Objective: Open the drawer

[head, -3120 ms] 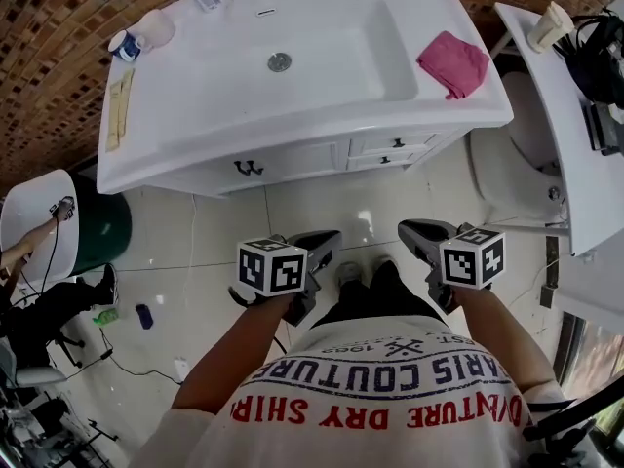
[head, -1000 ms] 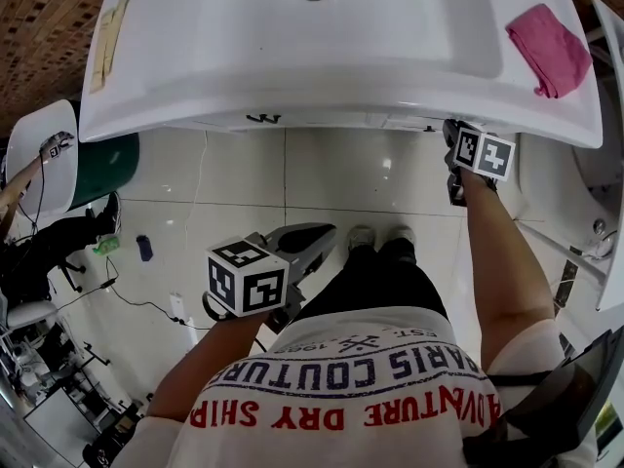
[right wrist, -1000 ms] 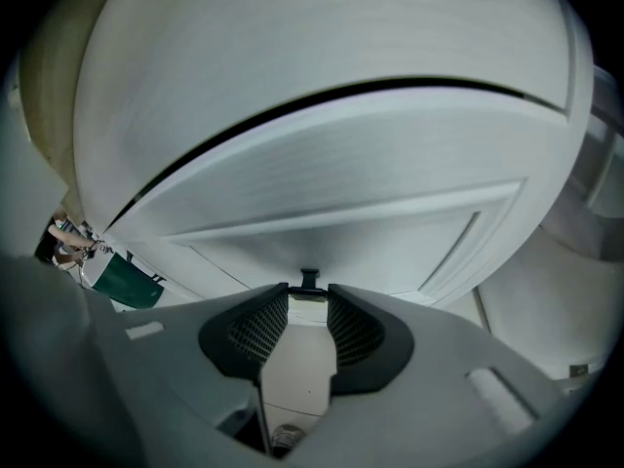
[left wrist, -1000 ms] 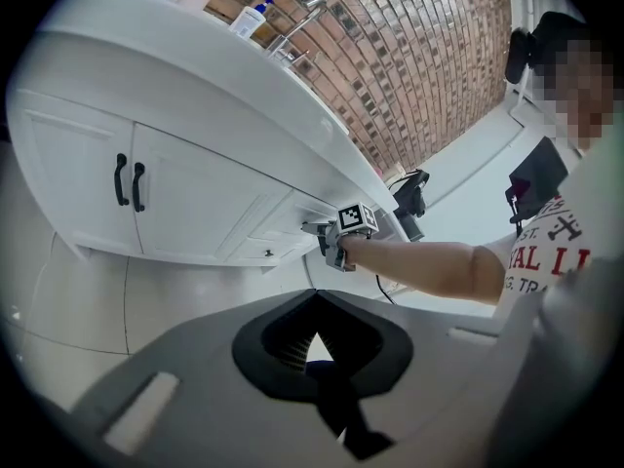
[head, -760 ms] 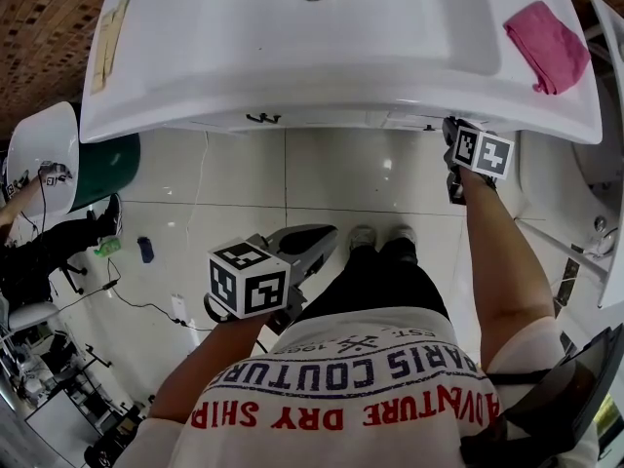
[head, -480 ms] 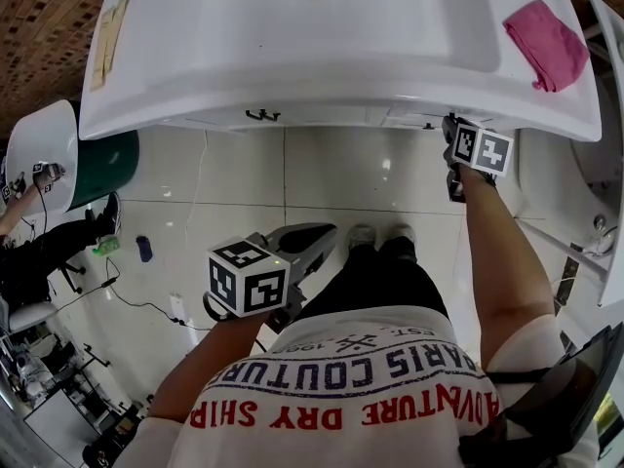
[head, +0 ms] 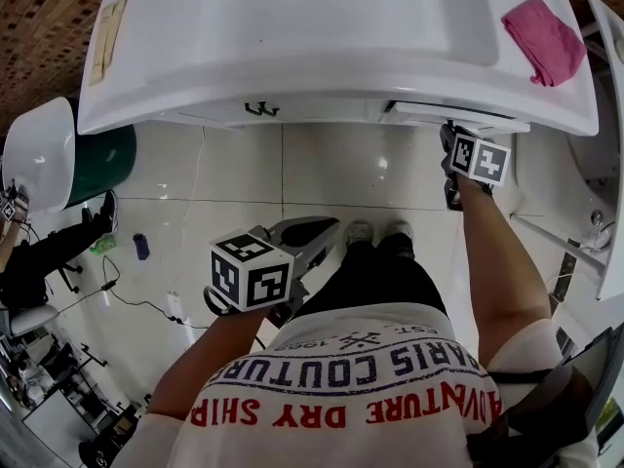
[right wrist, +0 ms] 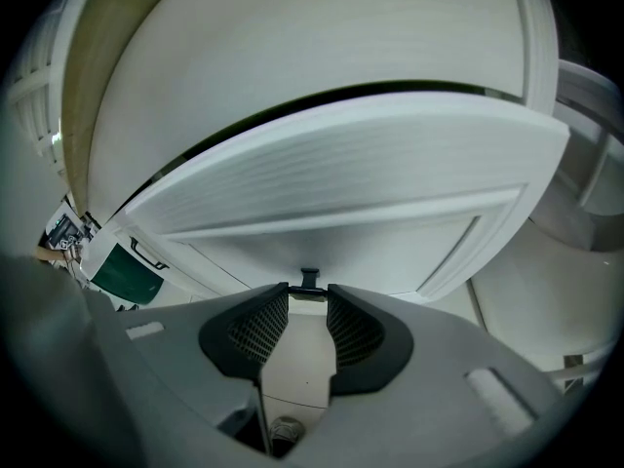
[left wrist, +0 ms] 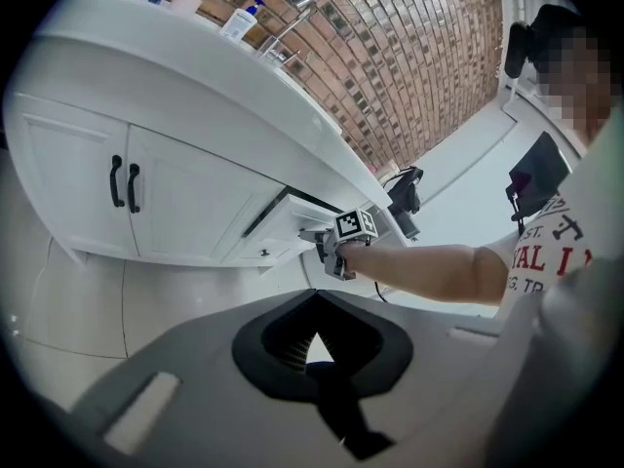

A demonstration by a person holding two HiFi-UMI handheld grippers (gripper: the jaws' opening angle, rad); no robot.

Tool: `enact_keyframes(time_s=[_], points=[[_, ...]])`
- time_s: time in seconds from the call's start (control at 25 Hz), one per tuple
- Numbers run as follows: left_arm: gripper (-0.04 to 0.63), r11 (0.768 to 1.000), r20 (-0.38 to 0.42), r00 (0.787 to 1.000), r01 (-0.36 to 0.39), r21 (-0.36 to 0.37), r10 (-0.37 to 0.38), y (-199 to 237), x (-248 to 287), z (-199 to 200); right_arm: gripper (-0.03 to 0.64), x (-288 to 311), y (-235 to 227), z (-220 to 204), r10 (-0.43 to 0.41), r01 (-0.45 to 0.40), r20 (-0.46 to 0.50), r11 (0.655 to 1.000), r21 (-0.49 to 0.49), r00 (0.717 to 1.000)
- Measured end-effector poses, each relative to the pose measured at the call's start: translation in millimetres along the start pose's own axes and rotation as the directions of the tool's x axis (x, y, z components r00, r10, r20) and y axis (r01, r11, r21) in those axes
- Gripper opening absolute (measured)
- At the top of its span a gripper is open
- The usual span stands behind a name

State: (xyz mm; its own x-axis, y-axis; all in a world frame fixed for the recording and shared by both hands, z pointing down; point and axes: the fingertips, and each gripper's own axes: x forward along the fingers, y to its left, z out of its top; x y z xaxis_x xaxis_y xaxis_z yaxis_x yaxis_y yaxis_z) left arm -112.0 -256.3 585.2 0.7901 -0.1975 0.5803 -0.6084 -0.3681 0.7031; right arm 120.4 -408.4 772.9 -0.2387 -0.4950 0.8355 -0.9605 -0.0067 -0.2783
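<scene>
The white vanity's top right drawer [head: 458, 117] stands a little way out from under the countertop; its panelled front [right wrist: 341, 183] fills the right gripper view. My right gripper [head: 448, 135] is at the drawer front, its pads closed on the small black drawer handle [right wrist: 308, 282]. In the left gripper view the right gripper [left wrist: 317, 247] shows at the drawer [left wrist: 283, 224]. My left gripper [head: 327, 228] hangs over the floor tiles, well back from the vanity, shut with nothing in it [left wrist: 314, 295].
A pink cloth [head: 543, 39] lies on the sink top [head: 195, 76] at the right. Two cabinet doors with black handles [head: 258, 110] are left of the drawer. A green bin [head: 102, 159] and a white basin [head: 34, 154] stand at left, a toilet [head: 585, 193] at right.
The drawer front has come out from under the countertop, and my right gripper has drawn back slightly with the handle. The left gripper has stayed where it was.
</scene>
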Motion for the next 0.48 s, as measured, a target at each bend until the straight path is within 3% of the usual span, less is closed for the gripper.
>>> enact_keyframes(time_s=[0.48], points=[[-0.015, 0.999, -0.019, 1.000, 0.020, 0.034, -0.019, -15, -5, -6, 0.130, -24, 4, -42, -0.015, 0.015, -0.034, 1.000, -0.003, 0.999]])
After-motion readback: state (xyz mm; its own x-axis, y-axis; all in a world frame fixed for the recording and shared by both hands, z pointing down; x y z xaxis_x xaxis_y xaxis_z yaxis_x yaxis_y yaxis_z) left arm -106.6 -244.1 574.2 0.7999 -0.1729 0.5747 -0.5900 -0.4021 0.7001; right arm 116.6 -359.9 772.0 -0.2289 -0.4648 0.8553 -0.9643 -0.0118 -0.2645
